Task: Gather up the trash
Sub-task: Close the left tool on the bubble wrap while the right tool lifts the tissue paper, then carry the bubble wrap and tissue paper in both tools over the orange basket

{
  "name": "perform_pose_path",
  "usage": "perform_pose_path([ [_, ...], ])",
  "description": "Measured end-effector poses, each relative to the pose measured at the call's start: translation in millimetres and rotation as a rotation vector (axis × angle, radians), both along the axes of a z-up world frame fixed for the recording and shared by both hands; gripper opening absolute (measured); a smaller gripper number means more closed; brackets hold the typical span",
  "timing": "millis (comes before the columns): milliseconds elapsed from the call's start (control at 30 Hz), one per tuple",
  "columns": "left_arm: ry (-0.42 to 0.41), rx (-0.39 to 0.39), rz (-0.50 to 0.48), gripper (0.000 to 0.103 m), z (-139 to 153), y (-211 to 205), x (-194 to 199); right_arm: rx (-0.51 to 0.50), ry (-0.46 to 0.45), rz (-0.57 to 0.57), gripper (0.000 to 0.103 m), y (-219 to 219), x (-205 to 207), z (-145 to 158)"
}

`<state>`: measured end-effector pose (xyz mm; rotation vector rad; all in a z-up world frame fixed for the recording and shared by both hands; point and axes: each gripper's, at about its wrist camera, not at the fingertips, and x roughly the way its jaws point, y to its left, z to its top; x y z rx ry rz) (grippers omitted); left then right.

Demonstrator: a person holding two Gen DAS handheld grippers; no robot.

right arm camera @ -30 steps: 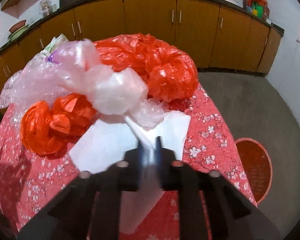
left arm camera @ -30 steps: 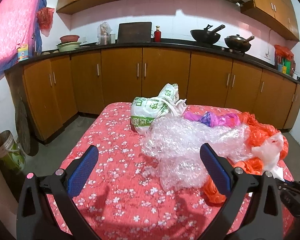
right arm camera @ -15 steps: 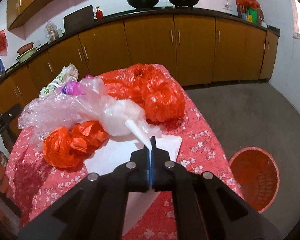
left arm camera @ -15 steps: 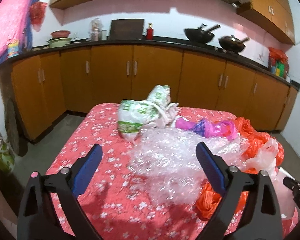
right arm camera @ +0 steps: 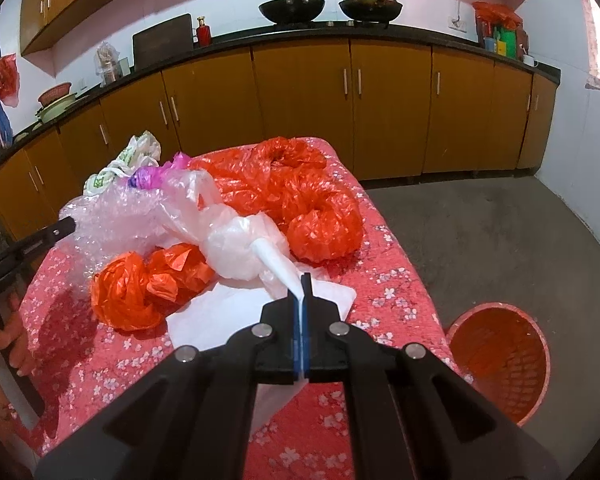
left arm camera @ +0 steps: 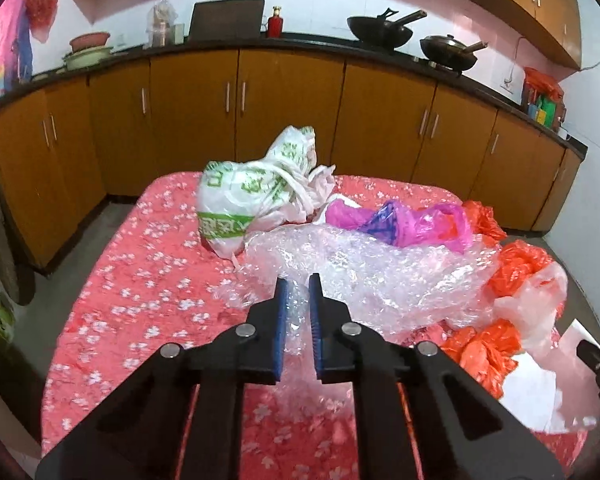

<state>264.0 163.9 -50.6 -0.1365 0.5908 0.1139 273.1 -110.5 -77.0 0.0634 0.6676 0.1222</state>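
Orange-brown kitchen cabinets (left arm camera: 284,112) are seen wrapping around the back, with two black woks (right arm camera: 292,8) parked on the dark counter above them. Everything else is placed relative to the table (left arm camera: 140,280), which is covered in a red cloth with white flowers.

Pretty much the whole far and right part of the table is taken up by trash: a white bag with green print (left arm camera: 252,200) at the far edge, a magenta bag (left arm camera: 412,222) just beside it, a big sheet of bubble wrap (left arm camera: 360,268) sprawled across the middle, and orange bags (right arm camera: 300,200) bunched along the right side. A clear whitish bag (right arm camera: 236,248) is lying on top of a white paper sheet (right arm camera: 220,312) near the table's front right corner.

The left gripper (left arm camera: 298,308) is nearly closed, and the near edge of the bubble wrap is pinched between its blue pads (left arm camera: 281,328). The right gripper (right arm camera: 302,304) is clamped fully together on a twisted white strip that leads off the clear whitish bag. An orange mesh bin (right arm camera: 500,360) is spotted on the floor just right of the table.
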Motion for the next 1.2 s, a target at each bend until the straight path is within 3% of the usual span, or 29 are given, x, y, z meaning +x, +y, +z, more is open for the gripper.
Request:
perform_pose_path([
  [633, -0.143, 0.043, 0.002, 0.008, 89, -16, -77, 0.053, -0.147, -0.022, 0.003, -40, -63, 62],
  [900, -0.173, 0.056, -0.116, 0.007, 110, -74, -87, 0.052, -0.204, -0.101, 0.003, -92, -88, 84],
  [1200, -0.153, 0.047, -0.301, 0.007, 96, -174, -68, 0.046, -0.170, -0.260, 0.003, -194, -81, 70],
])
